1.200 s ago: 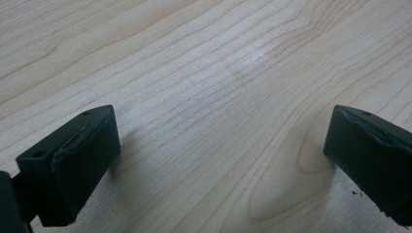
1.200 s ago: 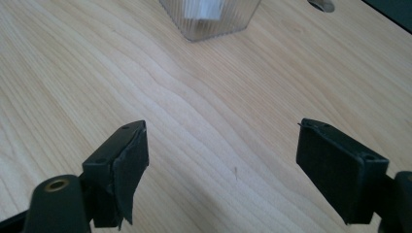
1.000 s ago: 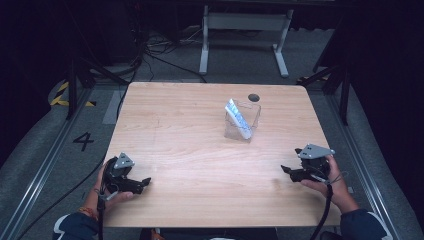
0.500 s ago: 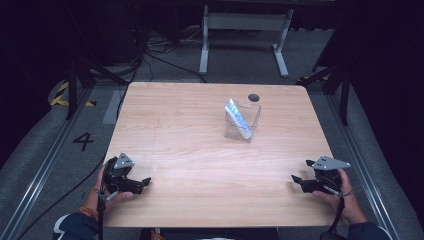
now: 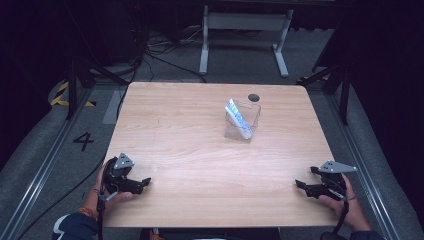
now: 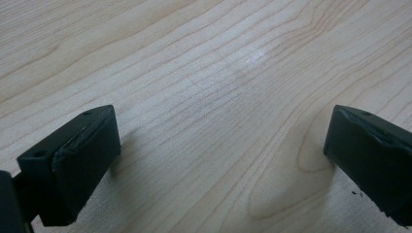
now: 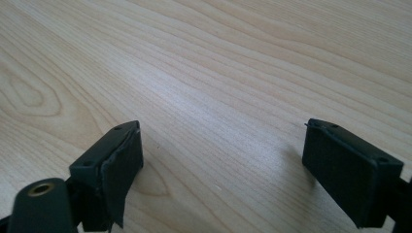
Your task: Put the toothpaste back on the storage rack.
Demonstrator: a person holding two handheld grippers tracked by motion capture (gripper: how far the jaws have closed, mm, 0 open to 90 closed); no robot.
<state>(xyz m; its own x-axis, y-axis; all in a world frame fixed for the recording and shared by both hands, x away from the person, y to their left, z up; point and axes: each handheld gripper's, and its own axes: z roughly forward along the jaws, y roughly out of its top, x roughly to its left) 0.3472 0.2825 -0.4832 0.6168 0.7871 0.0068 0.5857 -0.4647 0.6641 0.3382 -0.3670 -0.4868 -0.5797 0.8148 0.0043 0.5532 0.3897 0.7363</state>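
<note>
High view: right gripper (image 5: 306,187) now sitting nearer the table's (image 5: 200,150) right front corner than a second ago, having drawn back and outward from the middle; left gripper (image 5: 140,182) keeping its place at the front left. Probably meaning a return to rest, nothing being carried. Clear box (image 5: 242,121) standing upright toward the far right, a white and blue packet (image 5: 237,118) leaning inside it, well apart from both grippers. Lying wide open between them, bare wood; right hand (image 5: 345,202) hanging close to the table's edge, leaving little room outward.

Left gripper view: jaws spreading wide, gripping nothing, bare wood grain showing between.

Right gripper view: jaws likewise gaping wide, holding nothing, resting low over the wood.
</note>
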